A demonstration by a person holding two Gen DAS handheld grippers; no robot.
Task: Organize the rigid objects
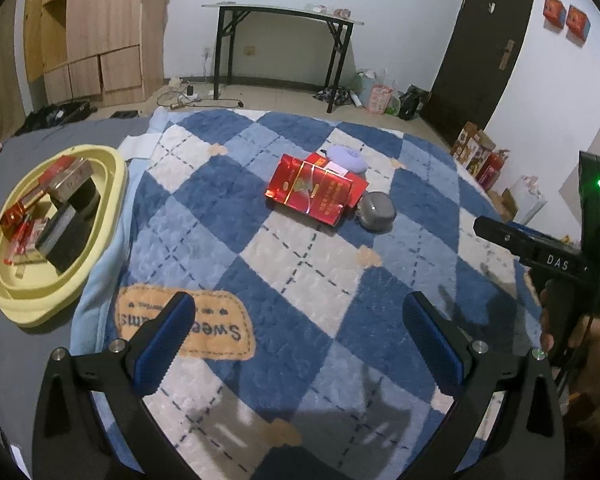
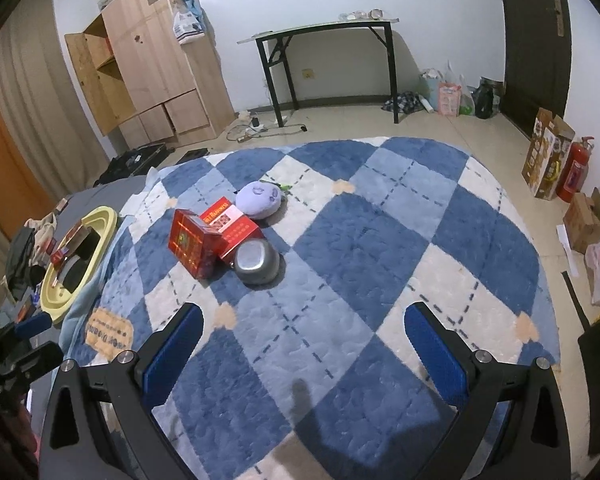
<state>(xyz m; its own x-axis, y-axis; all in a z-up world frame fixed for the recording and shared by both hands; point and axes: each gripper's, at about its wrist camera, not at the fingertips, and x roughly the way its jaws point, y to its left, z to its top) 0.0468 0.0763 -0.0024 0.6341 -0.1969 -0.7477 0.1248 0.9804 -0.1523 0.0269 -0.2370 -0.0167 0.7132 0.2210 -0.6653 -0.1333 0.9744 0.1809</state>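
Both claws, left (image 1: 296,342) and right (image 2: 304,346), hung spread and empty; next likely grasping the glossy red cardboard box (image 2: 192,246) for the pale yellow plastic tray (image 1: 112,184)

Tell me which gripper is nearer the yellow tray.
Left. The left gripper hovers open over the blanket with the yellow tray just to its left. The right gripper, also open, sits farther right, the tray far off beyond the left one.

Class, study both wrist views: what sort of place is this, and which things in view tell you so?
Probably a bedroom at home, though not certainly: the work surface is a soft checked blanket spread like bedding, a wooden wardrobe stands by the wall, and a folding table sits beside a dark door.
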